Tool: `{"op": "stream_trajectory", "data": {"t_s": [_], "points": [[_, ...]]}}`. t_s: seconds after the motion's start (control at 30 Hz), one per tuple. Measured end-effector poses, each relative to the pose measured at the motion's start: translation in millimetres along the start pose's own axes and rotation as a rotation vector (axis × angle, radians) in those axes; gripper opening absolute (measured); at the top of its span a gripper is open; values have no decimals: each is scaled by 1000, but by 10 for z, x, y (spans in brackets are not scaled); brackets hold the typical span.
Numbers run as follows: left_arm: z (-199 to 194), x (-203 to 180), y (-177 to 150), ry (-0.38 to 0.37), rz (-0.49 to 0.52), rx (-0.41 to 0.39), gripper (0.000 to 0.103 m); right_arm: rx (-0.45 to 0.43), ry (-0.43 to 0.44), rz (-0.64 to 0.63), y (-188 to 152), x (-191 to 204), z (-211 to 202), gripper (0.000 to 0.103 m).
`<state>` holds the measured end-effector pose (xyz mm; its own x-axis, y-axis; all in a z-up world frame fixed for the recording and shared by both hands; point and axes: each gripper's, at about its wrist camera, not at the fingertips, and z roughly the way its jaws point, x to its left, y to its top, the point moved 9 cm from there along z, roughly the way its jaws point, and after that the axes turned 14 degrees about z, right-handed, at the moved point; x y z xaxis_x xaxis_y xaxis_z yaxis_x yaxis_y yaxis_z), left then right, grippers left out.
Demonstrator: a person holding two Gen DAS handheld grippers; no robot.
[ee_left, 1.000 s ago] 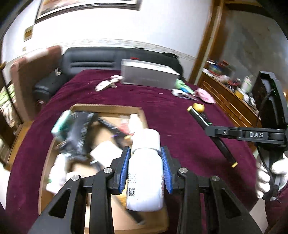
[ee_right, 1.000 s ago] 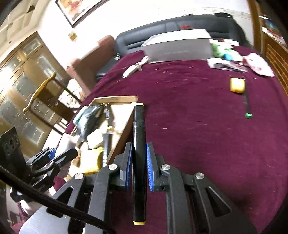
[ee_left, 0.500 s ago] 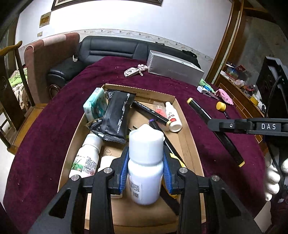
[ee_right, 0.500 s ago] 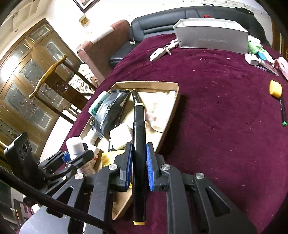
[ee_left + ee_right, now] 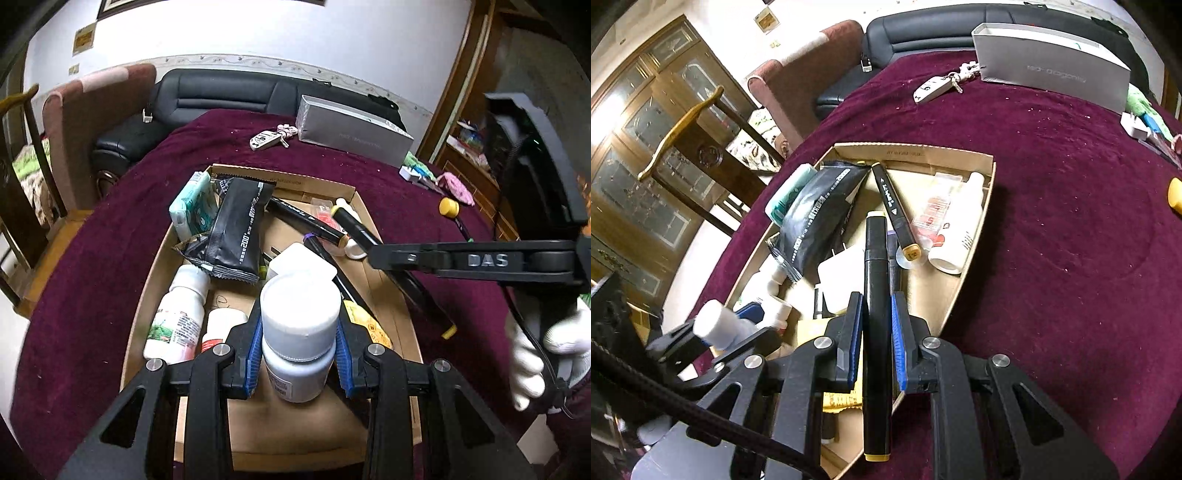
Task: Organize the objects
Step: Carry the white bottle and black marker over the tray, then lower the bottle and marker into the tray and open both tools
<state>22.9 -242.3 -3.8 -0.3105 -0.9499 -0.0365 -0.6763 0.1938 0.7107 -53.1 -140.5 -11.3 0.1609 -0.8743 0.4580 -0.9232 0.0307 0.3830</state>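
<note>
My left gripper [image 5: 299,354] is clamped on a white pill bottle [image 5: 300,332], held upright over the near end of the cardboard tray [image 5: 369,206], which sits toward the left edge of the maroon-covered table [image 5: 1071,258]. My right gripper [image 5: 874,343] is pinched tight on a black marker [image 5: 877,314], its length pointing along the tray's middle, above the white charger block [image 5: 842,277] and another marker [image 5: 894,208]. I judge both things are at the drop-in step. Next I need a bare patch: the open cardboard at the near end suits the bottle, and the marker wants lowering beside its fellow before I let my fingers part.
</note>
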Motion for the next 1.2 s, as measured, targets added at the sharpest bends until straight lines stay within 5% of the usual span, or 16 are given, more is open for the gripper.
{"op": "stream_trajectory", "data": {"t_s": [0.53, 1.2], "points": [[122, -2, -92, 169, 121, 50, 29, -20, -125, -87, 73, 69, 261, 13], [198, 23, -113, 158, 111, 59, 29, -11, -210, -99, 251, 29, 544, 13]]}}
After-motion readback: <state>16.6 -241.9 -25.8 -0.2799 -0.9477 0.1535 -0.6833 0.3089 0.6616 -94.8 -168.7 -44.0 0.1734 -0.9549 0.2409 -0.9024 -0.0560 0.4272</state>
